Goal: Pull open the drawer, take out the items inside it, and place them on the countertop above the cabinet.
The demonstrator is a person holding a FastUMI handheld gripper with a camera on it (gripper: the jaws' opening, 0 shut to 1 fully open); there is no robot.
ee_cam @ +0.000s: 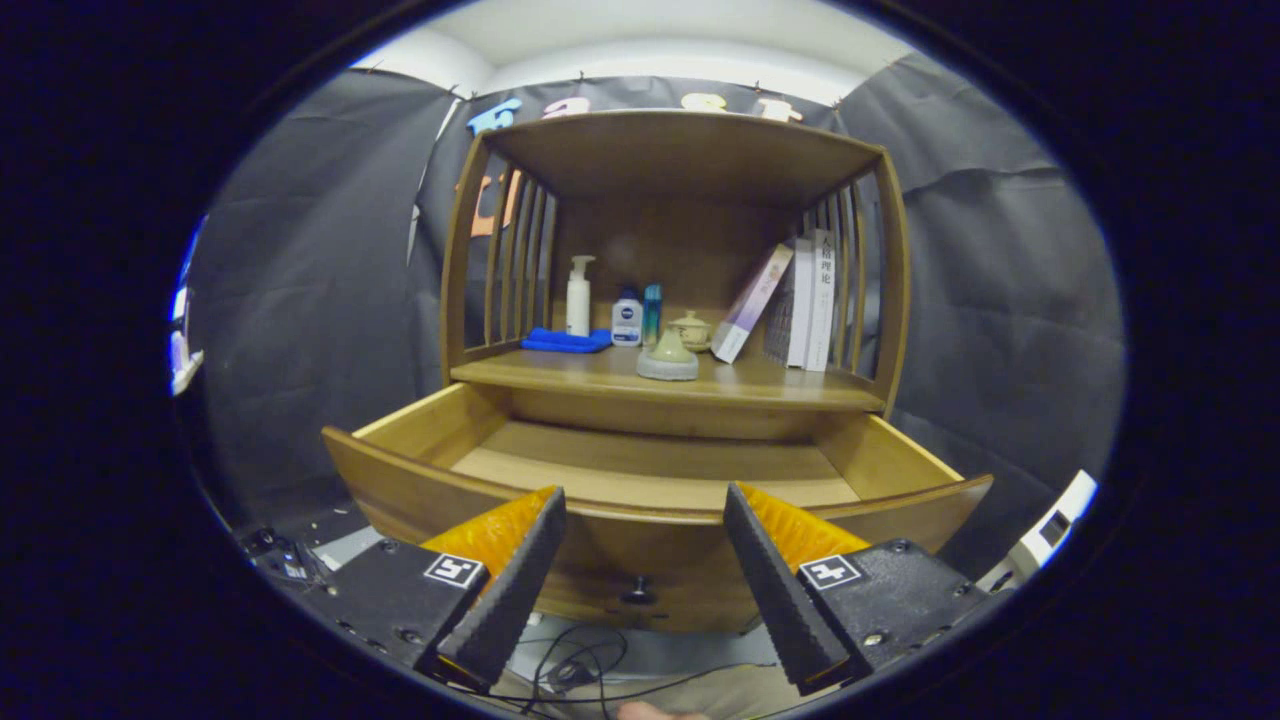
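One wooden cabinet [680,180] stands against black cloth, its single drawer [560,500] pulled out just ahead of the gripper [645,515], whose fingers stand wide apart with nothing between them. The drawer floor looks bare, though its near part is hidden. On the countertop [760,385]: one blue cloth [565,341], three bottles [578,295], two small pots [668,356] and what seem three books [800,300], with free room along its front edge.

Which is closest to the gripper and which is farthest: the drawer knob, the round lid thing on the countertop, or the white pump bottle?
The gripper is open, holding nothing.
1. Drawer knob: nearest, between the fingers, on the open drawer's front.
2. Round lid: farther, at the countertop's front edge.
3. White pump bottle: farthest, at the back left, beside the blue cloth.
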